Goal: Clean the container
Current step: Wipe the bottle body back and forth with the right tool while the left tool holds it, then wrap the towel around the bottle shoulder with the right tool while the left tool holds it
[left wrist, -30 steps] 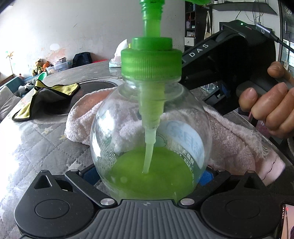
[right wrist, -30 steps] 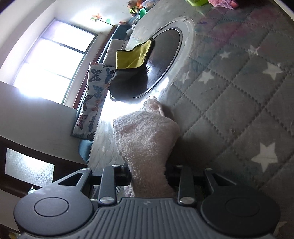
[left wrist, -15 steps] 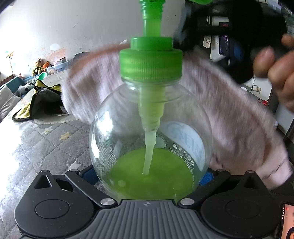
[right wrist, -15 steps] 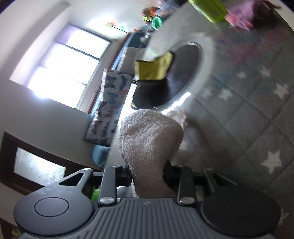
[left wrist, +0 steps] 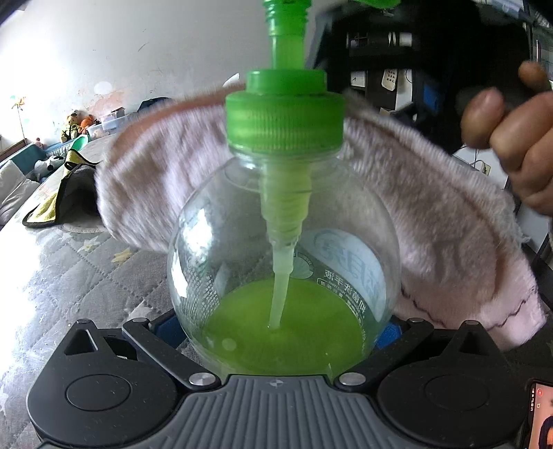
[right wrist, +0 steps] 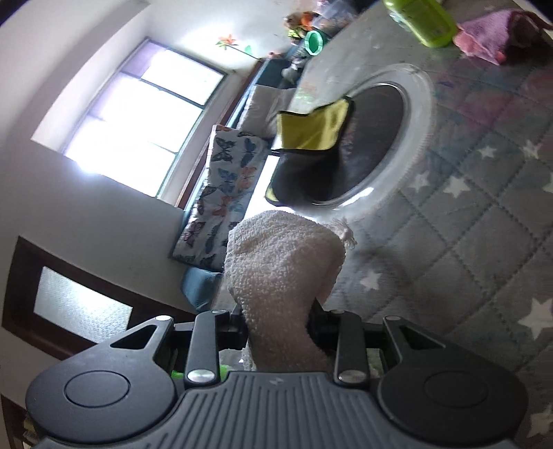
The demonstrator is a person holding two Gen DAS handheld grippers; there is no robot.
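A round clear soap bottle (left wrist: 283, 276) with green liquid and a green pump cap (left wrist: 285, 114) fills the left wrist view. My left gripper (left wrist: 280, 331) is shut on its lower body and holds it upright. A pale pink towel (left wrist: 432, 224) hangs in the air just behind the bottle, level with its neck. My right gripper (right wrist: 278, 324) is shut on that towel (right wrist: 280, 276), which bunches up between its fingers. The person's hand (left wrist: 511, 138) holding the right gripper shows at the right. Whether the towel touches the bottle I cannot tell.
A grey quilted cloth with white stars (right wrist: 466, 224) covers the table. A round glass turntable (right wrist: 390, 138) carries a yellow and black cloth (right wrist: 311, 138). A green box (right wrist: 425, 17) and a pink cloth (right wrist: 490, 34) lie at the far edge. A sofa stands under the window.
My right gripper has lifted the towel off the table and swung it up behind the bottle's neck. The bottle and my left gripper have stayed put.
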